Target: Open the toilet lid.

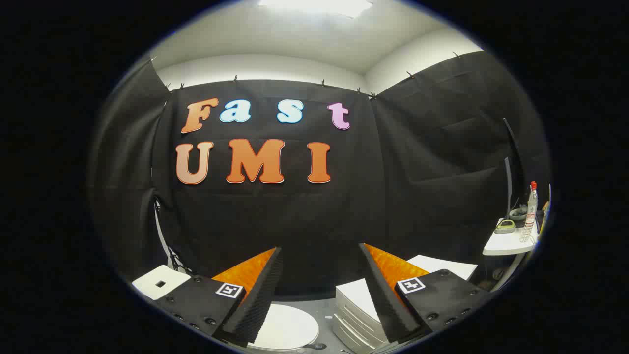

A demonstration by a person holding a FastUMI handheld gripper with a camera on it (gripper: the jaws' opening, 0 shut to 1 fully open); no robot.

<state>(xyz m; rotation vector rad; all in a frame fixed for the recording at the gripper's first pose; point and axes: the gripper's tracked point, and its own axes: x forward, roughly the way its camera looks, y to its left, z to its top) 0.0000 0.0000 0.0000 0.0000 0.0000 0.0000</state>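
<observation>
The toilet's white oval lid [290,327] lies flat and closed on the grey floor area below me, just under my left finger. My gripper [320,248] is held well above it, open, with nothing between the fingers and the black cloth wall beyond them. A white ribbed box [356,302], perhaps the cistern, stands right of the lid, partly hidden behind my right finger.
At the far right stands a small white table [506,244] with a clear bottle [530,211], a roll of tape [505,226] and a dark screen [513,167]. A white square panel [159,281] sits beside my left finger. Black cloth walls close the booth all around.
</observation>
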